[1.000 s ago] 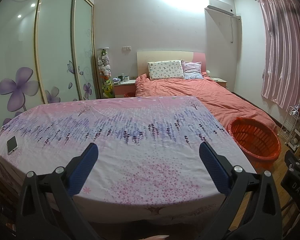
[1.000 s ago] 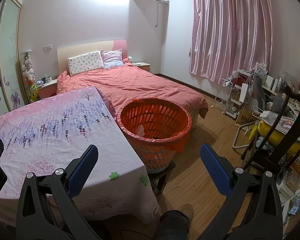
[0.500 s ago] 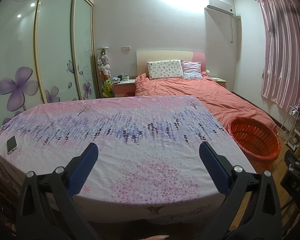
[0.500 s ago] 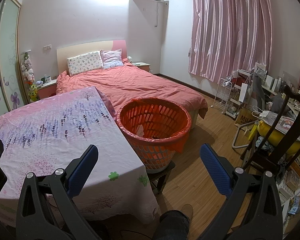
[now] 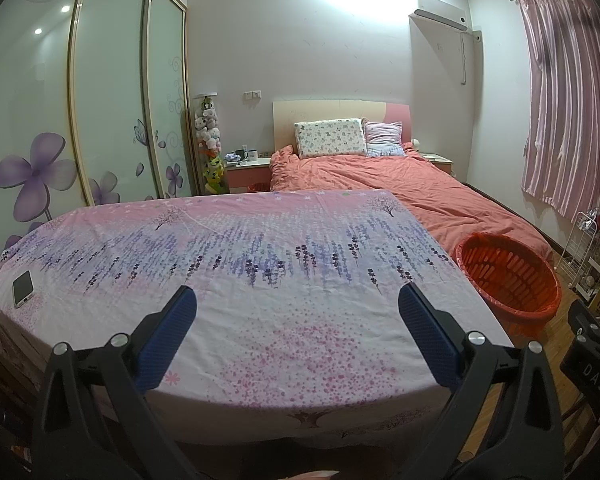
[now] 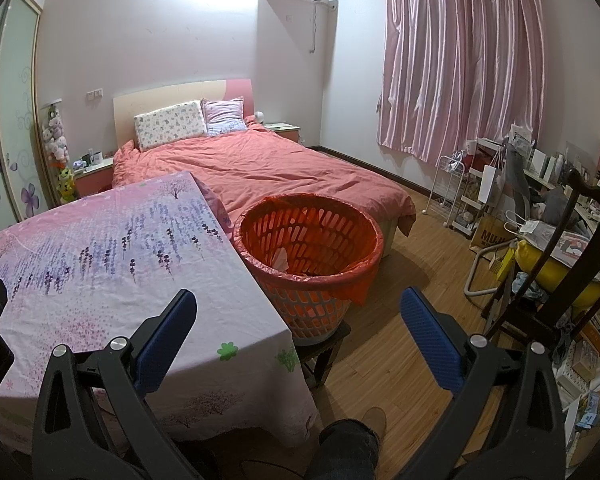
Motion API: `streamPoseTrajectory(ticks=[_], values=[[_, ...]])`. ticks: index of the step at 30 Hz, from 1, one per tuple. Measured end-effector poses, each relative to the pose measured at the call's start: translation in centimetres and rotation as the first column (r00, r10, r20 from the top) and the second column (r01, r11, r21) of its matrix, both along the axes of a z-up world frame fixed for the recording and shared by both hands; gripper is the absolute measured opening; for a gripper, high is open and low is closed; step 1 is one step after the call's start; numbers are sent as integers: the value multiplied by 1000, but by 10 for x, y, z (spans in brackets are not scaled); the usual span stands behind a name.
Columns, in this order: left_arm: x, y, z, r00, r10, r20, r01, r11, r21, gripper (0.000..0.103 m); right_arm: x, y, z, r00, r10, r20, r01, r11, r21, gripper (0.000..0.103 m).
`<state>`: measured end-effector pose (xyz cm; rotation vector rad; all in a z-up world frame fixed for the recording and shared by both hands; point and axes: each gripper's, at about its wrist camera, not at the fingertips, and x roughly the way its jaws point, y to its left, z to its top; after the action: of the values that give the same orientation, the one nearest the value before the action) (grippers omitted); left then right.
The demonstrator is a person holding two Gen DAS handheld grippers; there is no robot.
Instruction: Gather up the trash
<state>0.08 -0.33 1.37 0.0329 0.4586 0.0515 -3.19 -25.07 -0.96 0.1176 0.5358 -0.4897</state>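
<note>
A phone [image 5: 23, 289] lies at the table's [image 5: 284, 320] far-left edge. Left gripper [image 5: 298, 312] hovers over the floral cloth, jaws spread wide, empty. Right gripper [image 6: 299, 320]: jaws equally wide, empty. Orange basket [image 6: 308, 268] stands beside the table's right edge, holding 1 pale scrap [image 6: 281, 258].

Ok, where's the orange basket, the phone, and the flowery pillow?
orange basket [image 6: 374, 236]: right wrist view, on its right rim.
phone [image 5: 23, 289]: left wrist view, middle of its screen, lying on the flowered cloth.
flowery pillow [image 5: 330, 138]: left wrist view, middle of its front.
</note>
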Motion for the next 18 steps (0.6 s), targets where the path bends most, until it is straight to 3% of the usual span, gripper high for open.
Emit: streamPoseTrajectory(ticks=[18], values=[[-1,-1,-2,1000,0,-3,0,1000,-1,99,0,1,0,1000,0,-1,0,1000,1,101]])
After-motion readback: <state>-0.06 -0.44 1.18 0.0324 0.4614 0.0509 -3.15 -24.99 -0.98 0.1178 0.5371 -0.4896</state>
